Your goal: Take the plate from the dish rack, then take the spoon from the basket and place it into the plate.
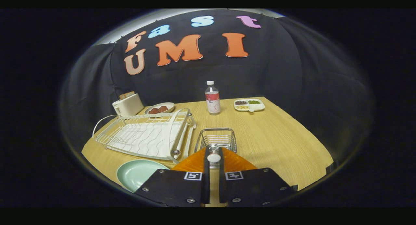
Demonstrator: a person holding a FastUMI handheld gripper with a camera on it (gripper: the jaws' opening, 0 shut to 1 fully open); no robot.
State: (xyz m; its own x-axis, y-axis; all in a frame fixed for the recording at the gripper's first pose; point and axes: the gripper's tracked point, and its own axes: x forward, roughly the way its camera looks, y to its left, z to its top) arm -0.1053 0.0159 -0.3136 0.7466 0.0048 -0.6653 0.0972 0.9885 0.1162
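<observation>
Your gripper (214, 153) has its 2 fingers clamped on the spoon (214, 157) at the near rim of the wire basket (217, 138); open tabletop (276, 143) lies to its right. The spoon's long axis is hard to judge, since just its rounded end shows between the fingers. The plate (138, 173) lies flat beside the fingers, in front of the dish rack (146, 135), partly cut off.

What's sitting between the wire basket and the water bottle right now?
Nothing: in the gripper view, bare wooden table runs from the basket to the bottle. The gripper is closed on the spoon at the basket's near edge.
</observation>
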